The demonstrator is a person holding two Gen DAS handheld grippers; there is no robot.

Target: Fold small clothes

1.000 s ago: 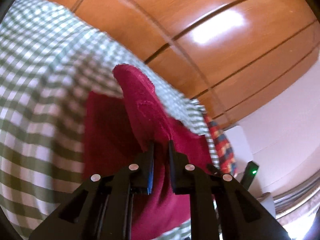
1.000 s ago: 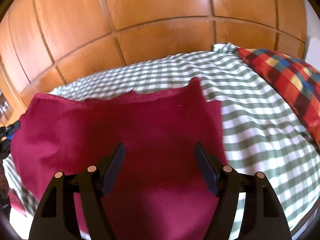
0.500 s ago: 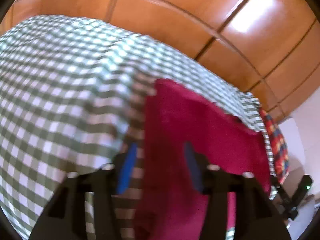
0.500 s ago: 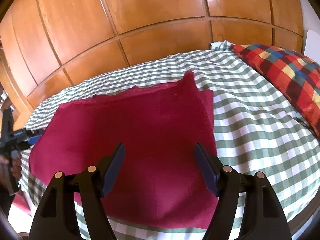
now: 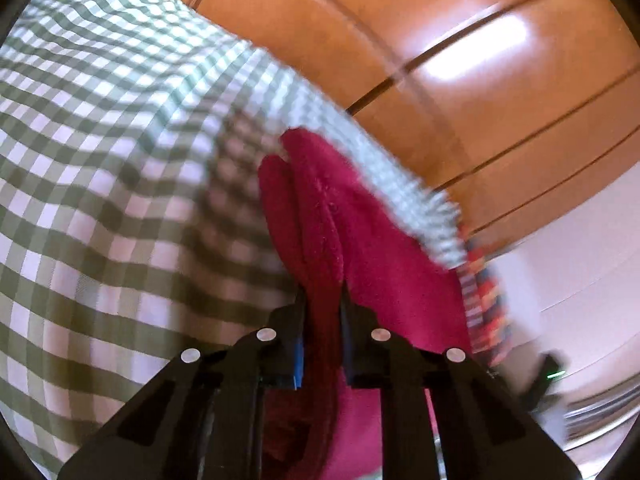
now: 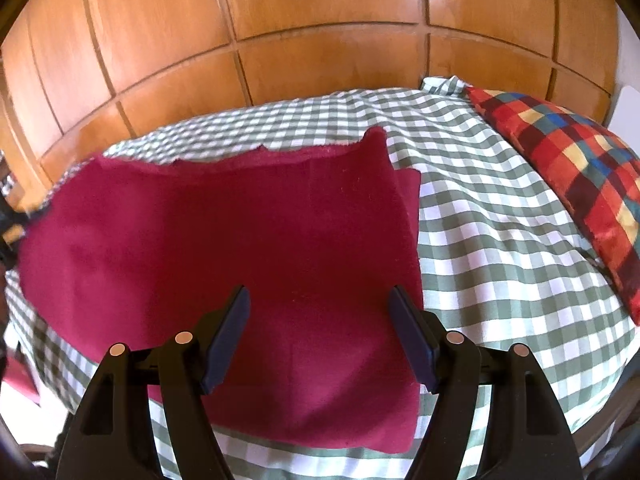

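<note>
Left edge gripped, fold about to start.
Our left gripper [image 5: 322, 316] is closing, pinching the red cloth [image 6: 256, 240]; right gripper [image 6: 320, 336] fingers spread, empty; next, carry the edge rightward across.

Both tools are chunky matte black plastic, kinda angular with cut-out windows in the arms. The left tool [image 5: 323, 308] has four round silver screw heads across the top and blue pads showing on the inner faces. The right tool [image 6: 320, 320] has the same four screws and dark navy finger pads [image 6: 232, 328].
</note>
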